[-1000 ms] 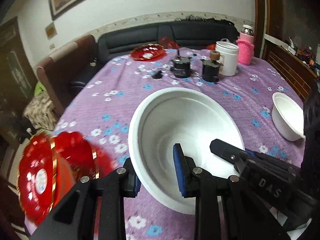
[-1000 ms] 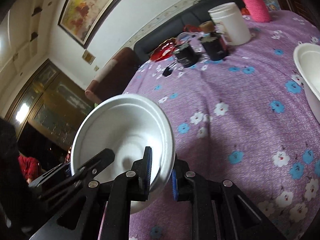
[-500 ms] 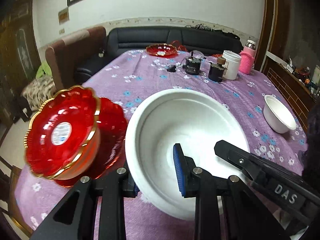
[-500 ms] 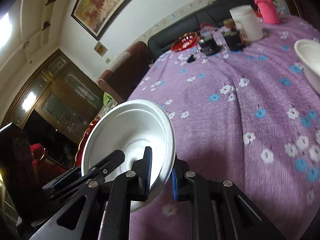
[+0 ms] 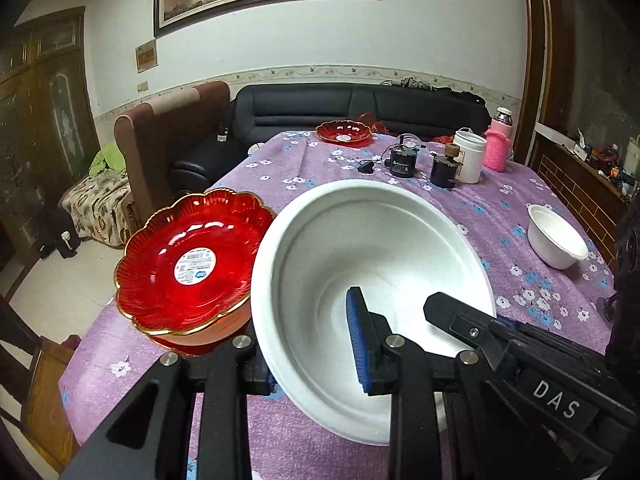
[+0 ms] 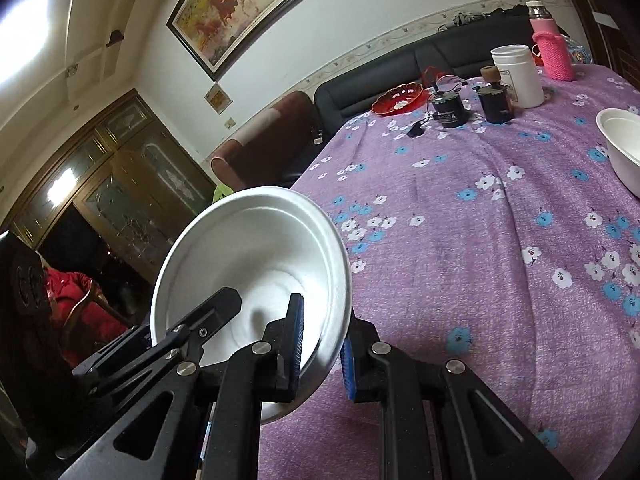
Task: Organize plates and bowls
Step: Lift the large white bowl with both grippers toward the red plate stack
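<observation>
White bowl (image 5: 372,280) pinched at its near rim by left gripper (image 5: 312,352) and right gripper (image 6: 320,340), carried level; red plates (image 5: 188,268) stacked left, presumably sorted by kind.

The tablecloth (image 5: 400,184) is coloured purple and patterned with white and blue flowers. The large bowl (image 5: 372,264) and the small bowl (image 5: 556,240) are seen in plain white. The ribbed plate (image 5: 192,268) is rendered in translucent red, edged in gold. Blue pads (image 5: 358,336) are set on black gripper fingers.
</observation>
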Demonstrator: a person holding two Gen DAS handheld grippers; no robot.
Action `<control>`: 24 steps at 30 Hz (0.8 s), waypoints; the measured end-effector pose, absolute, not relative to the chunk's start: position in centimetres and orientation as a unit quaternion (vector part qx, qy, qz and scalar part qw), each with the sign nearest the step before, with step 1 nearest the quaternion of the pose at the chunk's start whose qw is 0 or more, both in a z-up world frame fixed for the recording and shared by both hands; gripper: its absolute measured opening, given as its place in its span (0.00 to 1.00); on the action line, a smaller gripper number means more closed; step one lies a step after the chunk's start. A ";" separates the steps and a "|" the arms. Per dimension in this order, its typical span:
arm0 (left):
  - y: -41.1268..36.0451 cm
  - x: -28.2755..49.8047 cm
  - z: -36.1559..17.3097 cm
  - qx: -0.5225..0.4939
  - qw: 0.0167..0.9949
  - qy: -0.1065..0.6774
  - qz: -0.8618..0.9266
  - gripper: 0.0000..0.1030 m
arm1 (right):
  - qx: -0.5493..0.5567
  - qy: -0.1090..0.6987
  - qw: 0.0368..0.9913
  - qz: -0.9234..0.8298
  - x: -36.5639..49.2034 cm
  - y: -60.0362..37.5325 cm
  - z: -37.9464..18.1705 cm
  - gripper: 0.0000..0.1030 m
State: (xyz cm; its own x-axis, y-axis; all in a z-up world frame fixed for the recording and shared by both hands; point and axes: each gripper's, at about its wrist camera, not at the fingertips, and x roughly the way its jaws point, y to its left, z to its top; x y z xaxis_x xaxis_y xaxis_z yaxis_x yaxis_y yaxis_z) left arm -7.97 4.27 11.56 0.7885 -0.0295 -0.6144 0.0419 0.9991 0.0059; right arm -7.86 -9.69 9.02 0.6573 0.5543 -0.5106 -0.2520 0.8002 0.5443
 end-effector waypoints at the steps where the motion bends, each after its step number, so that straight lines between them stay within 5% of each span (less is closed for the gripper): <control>1: 4.4 -8.0 11.5 0.009 0.945 0.325 -0.018 0.26 | 0.217 0.345 0.884 0.229 -7.9 -9.5 9.1 0.18; 24: 6.4 -8.6 11.7 -0.014 0.943 0.331 -0.025 0.27 | 0.221 0.343 0.884 0.228 -7.7 -8.6 9.5 0.18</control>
State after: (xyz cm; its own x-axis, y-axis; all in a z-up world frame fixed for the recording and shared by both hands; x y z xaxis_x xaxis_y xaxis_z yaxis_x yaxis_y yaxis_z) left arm -8.63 6.42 11.75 0.7797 -0.0569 -0.6236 0.0389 0.9983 -0.0424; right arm -7.66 -8.62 9.47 0.6607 0.5539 -0.5066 -0.2508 0.7990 0.5465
